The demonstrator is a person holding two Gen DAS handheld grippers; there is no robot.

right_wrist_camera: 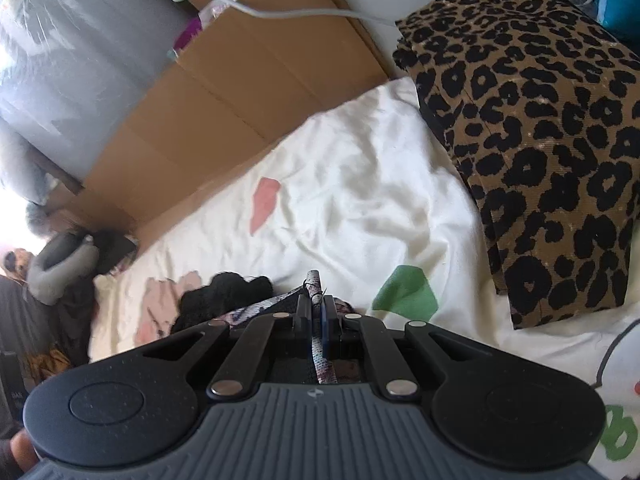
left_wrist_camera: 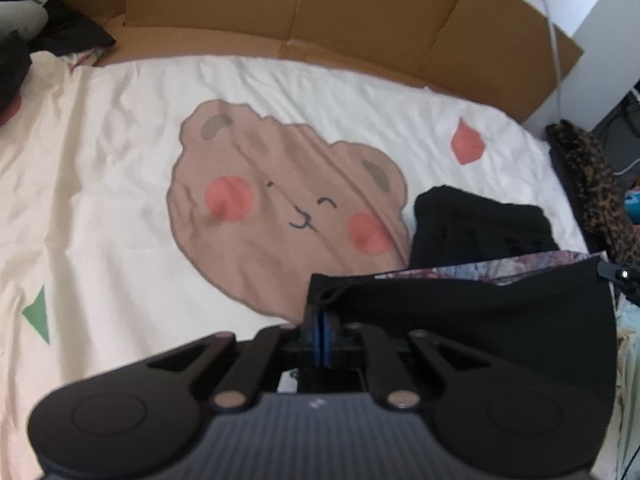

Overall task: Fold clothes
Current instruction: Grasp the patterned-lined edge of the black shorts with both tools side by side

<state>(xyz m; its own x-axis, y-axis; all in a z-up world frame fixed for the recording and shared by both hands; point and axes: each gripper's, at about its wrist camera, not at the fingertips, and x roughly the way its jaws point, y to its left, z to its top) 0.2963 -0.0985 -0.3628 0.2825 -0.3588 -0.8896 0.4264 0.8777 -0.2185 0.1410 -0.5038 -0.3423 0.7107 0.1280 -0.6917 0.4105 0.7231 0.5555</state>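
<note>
While its two fingers are pressed together, the left gripper pinches the corner of a black garment, whose edge bunches into a small fold right at the fingertips. From that corner the cloth stretches taut to the right, lifted off the bed, with a strip of purple-and-white patterned lining showing along its upper edge. At the far right end of that edge the tip of the right gripper is just visible.

Seen from the right wrist camera, the right gripper is likewise clamped shut, and a narrow band of the same patterned fabric runs between its fingers and pokes out past the tips. Just left of it the black garment lies crumpled on the bedsheet.

Beyond the held cloth, another heap of black fabric rests on the white bedsheet, touching the edge of a large printed bear face. A leopard-print cushion sits on the sheet to the right, well apart from the jaws. Flattened cardboard stands along the far side of the bed, and a white cable hangs in front of it.
</note>
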